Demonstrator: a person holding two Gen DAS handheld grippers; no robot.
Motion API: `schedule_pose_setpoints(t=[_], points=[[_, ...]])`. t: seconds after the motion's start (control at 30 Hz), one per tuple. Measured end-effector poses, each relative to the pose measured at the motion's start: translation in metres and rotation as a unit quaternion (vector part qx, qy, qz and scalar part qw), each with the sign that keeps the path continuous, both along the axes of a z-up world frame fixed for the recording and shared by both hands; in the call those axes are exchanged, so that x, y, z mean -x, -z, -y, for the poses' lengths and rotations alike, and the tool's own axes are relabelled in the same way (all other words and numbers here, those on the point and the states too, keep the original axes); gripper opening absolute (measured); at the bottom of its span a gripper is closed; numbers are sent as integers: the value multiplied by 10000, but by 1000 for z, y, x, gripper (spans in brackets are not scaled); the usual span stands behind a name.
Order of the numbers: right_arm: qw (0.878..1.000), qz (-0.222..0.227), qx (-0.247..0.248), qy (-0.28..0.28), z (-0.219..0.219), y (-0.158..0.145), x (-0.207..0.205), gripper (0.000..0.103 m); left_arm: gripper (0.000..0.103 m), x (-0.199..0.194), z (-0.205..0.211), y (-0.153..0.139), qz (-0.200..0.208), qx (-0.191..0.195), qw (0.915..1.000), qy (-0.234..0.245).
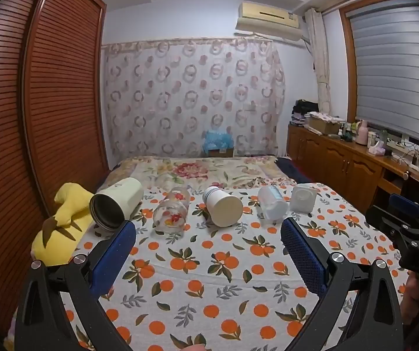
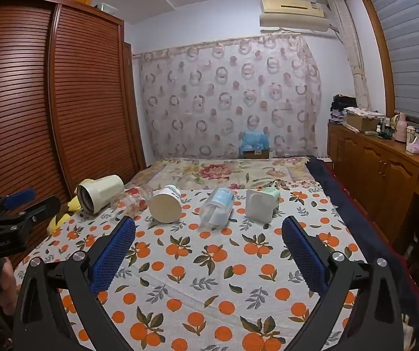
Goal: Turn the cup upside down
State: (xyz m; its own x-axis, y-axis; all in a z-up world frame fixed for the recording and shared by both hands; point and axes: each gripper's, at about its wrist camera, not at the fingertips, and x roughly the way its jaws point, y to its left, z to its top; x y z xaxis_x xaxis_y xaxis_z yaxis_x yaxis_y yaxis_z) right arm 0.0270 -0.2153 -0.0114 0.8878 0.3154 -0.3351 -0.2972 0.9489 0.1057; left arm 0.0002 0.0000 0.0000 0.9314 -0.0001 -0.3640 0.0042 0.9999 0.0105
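Several cups lie on their sides in a row on the orange-print cloth (image 1: 209, 286): a cream steel-lined tumbler (image 1: 115, 203) (image 2: 99, 193), a clear printed glass (image 1: 172, 213) (image 2: 132, 200), a white cup (image 1: 224, 209) (image 2: 167, 206), a clear plastic cup (image 1: 272, 204) (image 2: 218, 207) and a square white cup (image 1: 303, 197) (image 2: 260, 204). My left gripper (image 1: 208, 228) is open and empty, short of the row. My right gripper (image 2: 209, 225) is open and empty, also short of the row. The right gripper also shows in the left wrist view (image 1: 414, 234).
A yellow plush toy (image 1: 63, 222) lies at the cloth's left edge by the wooden wardrobe (image 1: 34, 117). A wooden cabinet (image 2: 384, 169) with clutter runs along the right. The floral bedspread (image 1: 209, 169) stretches beyond the cups.
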Motion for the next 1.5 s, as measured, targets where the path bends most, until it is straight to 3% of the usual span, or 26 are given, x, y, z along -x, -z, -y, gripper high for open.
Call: schedule_pose_setpoints(t=[1.5], points=[[10000,22,-11,0,2,-3,2,101,95,1,0,0,59,11,10000,0]])
